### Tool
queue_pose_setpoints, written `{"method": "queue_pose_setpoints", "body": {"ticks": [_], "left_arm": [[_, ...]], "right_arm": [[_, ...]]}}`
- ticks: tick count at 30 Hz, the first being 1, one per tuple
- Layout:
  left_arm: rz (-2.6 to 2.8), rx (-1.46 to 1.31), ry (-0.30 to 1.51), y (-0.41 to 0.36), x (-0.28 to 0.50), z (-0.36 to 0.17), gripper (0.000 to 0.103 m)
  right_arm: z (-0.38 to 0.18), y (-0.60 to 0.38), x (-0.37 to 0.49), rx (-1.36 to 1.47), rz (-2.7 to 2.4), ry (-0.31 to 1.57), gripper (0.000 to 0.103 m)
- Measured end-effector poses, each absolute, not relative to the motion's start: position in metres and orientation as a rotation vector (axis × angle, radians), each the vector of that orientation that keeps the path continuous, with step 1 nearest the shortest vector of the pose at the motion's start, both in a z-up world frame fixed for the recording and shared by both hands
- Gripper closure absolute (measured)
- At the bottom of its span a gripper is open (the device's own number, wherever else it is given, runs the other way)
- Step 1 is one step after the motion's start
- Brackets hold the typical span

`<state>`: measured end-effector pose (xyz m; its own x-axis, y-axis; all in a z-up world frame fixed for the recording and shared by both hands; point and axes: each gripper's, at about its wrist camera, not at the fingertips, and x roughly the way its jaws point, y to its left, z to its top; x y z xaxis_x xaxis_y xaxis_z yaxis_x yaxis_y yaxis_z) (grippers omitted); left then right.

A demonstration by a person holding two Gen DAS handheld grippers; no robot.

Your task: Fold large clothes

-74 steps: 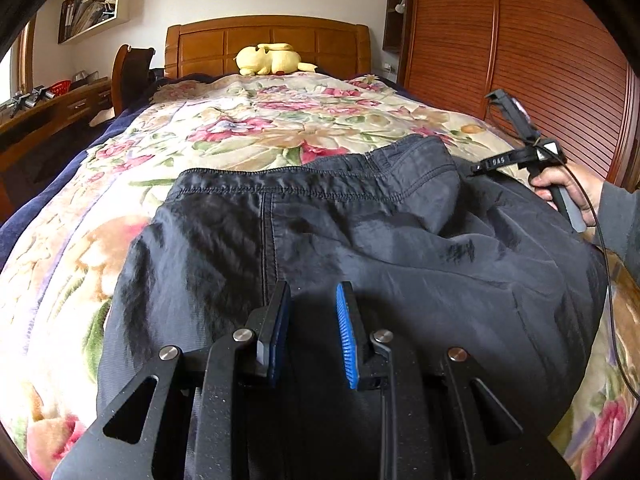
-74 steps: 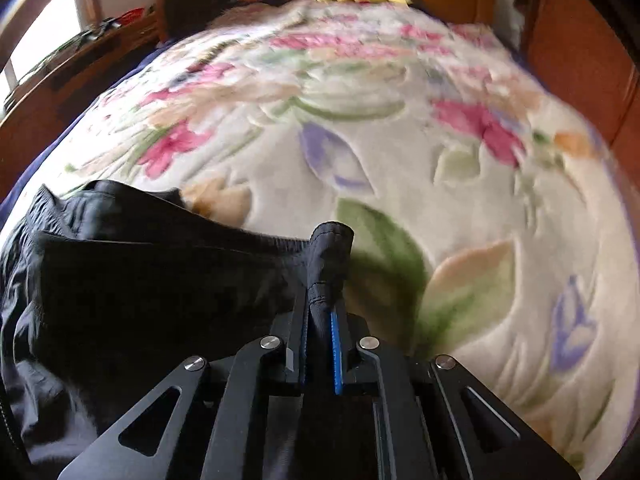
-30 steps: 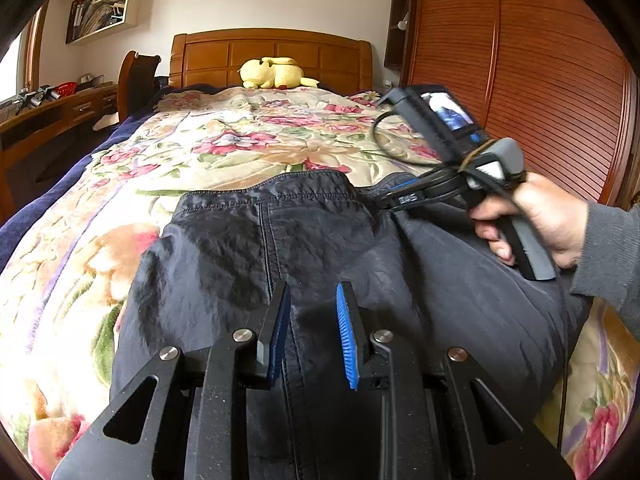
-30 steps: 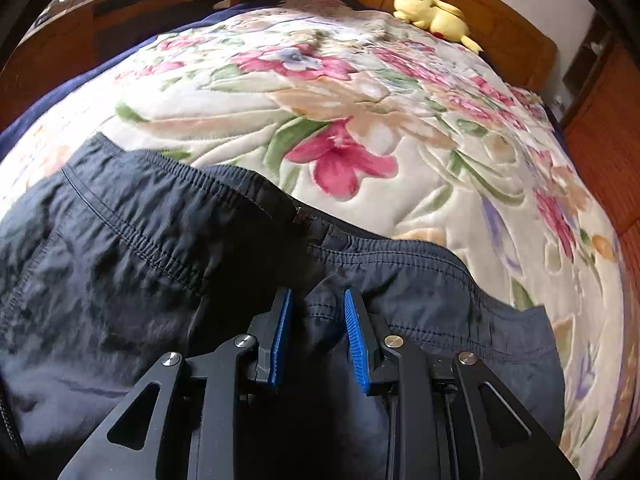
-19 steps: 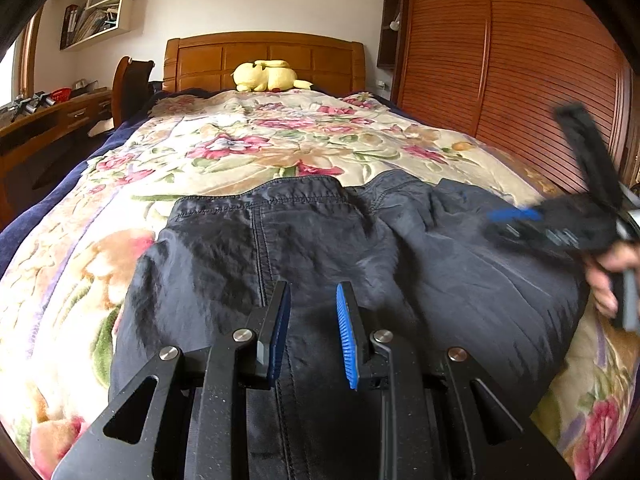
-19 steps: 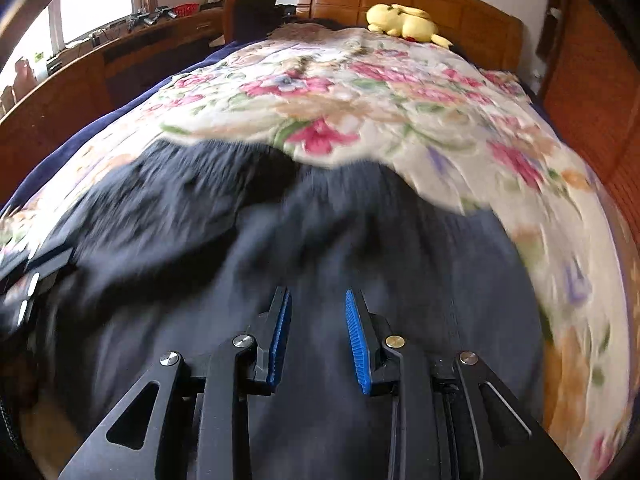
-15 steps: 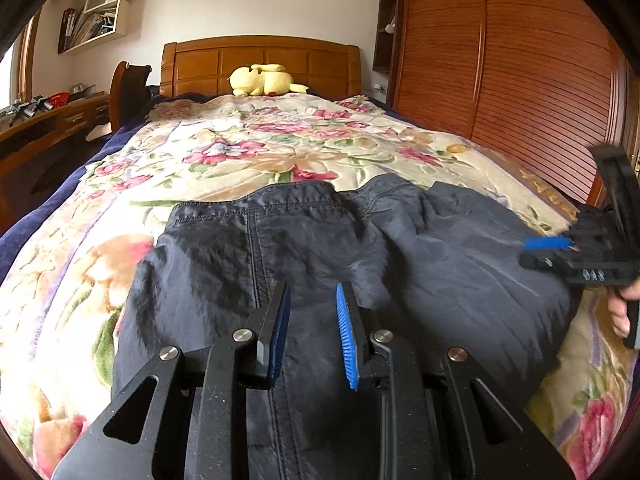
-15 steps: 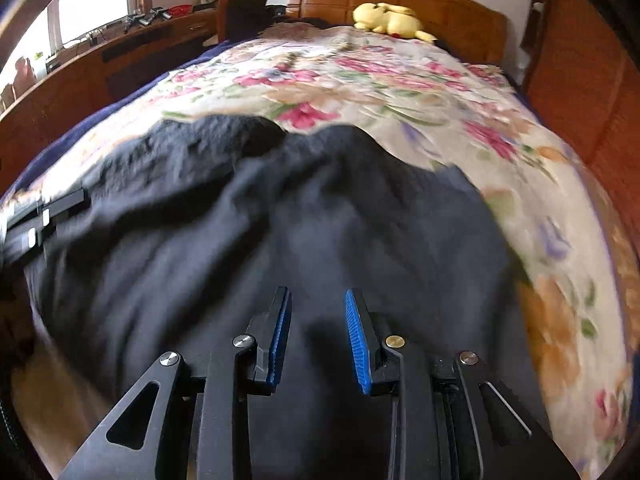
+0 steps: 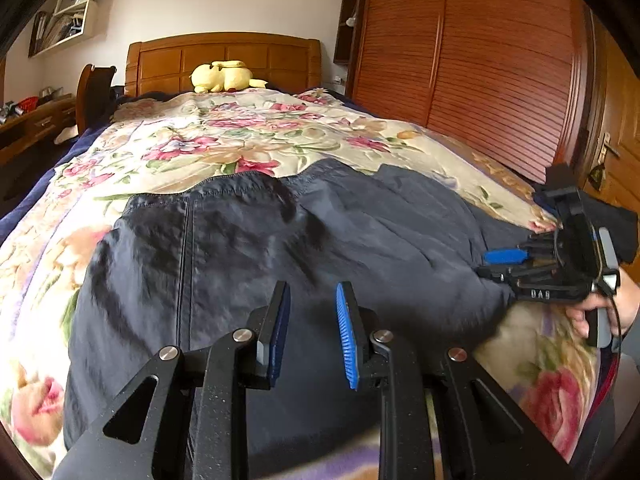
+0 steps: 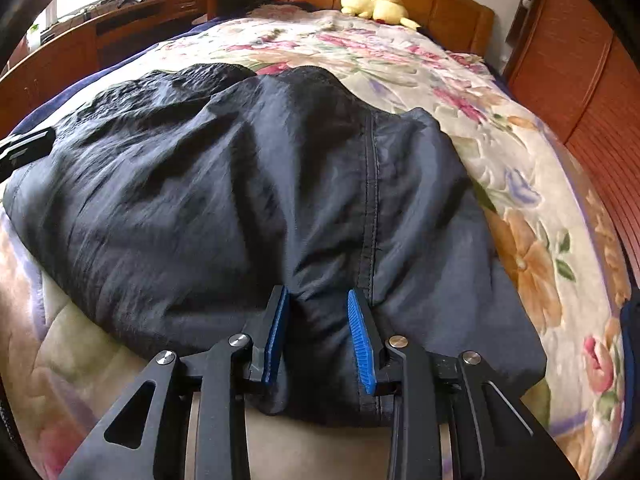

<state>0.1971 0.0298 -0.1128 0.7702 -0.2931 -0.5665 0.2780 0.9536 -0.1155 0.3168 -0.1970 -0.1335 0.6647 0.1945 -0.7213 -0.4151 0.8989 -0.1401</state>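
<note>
Dark navy trousers (image 9: 320, 232) lie spread across the floral bedspread (image 9: 240, 132), waistband toward the headboard. My left gripper (image 9: 310, 300) hovers open over the near left part of the cloth, with nothing pinched. In the left wrist view, a hand (image 9: 600, 312) holds my right gripper (image 9: 482, 264) at the trousers' right edge. In the right wrist view, my right gripper (image 10: 316, 300) sits low on the trousers (image 10: 240, 184) near the front hem. Its jaws are opening, and a soft ridge of cloth lies between the pads without being squeezed. The left gripper's black tip (image 10: 24, 148) shows at the far left.
A yellow plush toy (image 9: 222, 76) lies by the wooden headboard (image 9: 224, 52). A slatted wooden wardrobe (image 9: 480, 80) runs along the bed's right side. A desk (image 10: 80, 40) and a chair (image 9: 94, 88) stand to the left. Bedspread lies bare beyond the waistband.
The right gripper let go of the waistband corner and swung back to the trousers' near right edge. The folded-over flap now lies on the trousers. The left gripper drew back slightly.
</note>
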Motion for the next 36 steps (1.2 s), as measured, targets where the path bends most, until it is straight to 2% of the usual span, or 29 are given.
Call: {"method": "queue_pose_setpoints", "body": {"ticks": [2,5,8,10,12,27,36], "left_arm": [[-0.311,-0.029,0.621,0.031,0.193,-0.115,0.078],[-0.304,-0.041,0.626,0.033,0.192,-0.118,0.078],[-0.314,-0.047,0.638,0.033,0.193,-0.121,0.078],[-0.316,-0.041,0.649,0.031,0.193,-0.123,0.078],[-0.315,-0.028,0.66,0.028,0.194,-0.127,0.078],[-0.299,0.049,0.681,0.014,0.193,-0.136,0.078],[-0.299,0.047,0.686,0.014,0.194,-0.136,0.078]], "right_arm": [[-0.131,-0.198,0.311,-0.301,0.338,0.777,0.069],[-0.123,-0.205,0.301,-0.27,0.317,0.789,0.058],[-0.114,-0.223,0.292,-0.214,0.31,0.784,0.054],[-0.11,-0.235,0.284,-0.209,0.279,0.783,0.043],[-0.109,-0.247,0.279,-0.195,0.254,0.79,0.04],[-0.114,-0.325,0.293,0.028,0.097,0.812,0.039],[-0.122,-0.322,0.313,0.137,0.162,0.814,0.039]]}}
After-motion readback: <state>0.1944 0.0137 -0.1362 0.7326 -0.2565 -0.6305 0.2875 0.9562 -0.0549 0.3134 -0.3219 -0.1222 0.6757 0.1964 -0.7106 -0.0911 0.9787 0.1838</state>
